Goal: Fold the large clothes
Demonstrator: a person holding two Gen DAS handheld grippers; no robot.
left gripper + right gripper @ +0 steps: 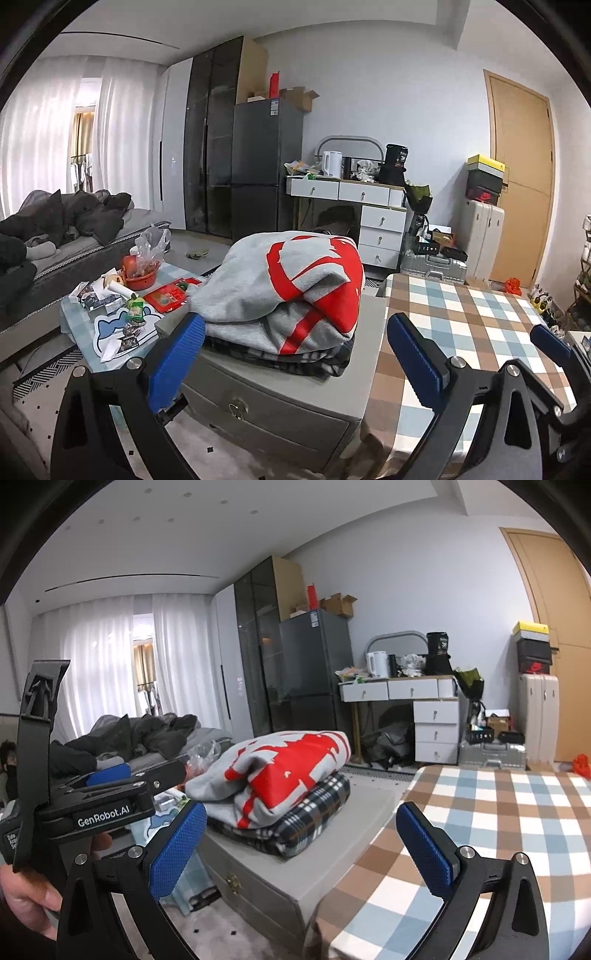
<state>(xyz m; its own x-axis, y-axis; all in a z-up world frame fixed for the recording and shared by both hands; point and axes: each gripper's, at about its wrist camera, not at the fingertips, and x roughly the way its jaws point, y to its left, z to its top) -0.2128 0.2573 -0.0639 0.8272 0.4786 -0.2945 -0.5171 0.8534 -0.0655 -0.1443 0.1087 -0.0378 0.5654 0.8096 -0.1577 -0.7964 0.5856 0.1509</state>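
Sweatshirt [295, 291] folded atop plaid garment [310, 812]; both grippers empty, fingers spread.

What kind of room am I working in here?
Most likely a lived-in studio flat or bedroom: a bed piled with dark bedding, a fridge by a tall cabinet, and a white desk with a kettle.

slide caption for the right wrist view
Open right gripper faces a folded grey-and-red sweatshirt stacked on a plaid garment atop a grey cabinet.

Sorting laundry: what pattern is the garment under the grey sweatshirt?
Dark navy-and-white plaid, clearest in the right wrist view.
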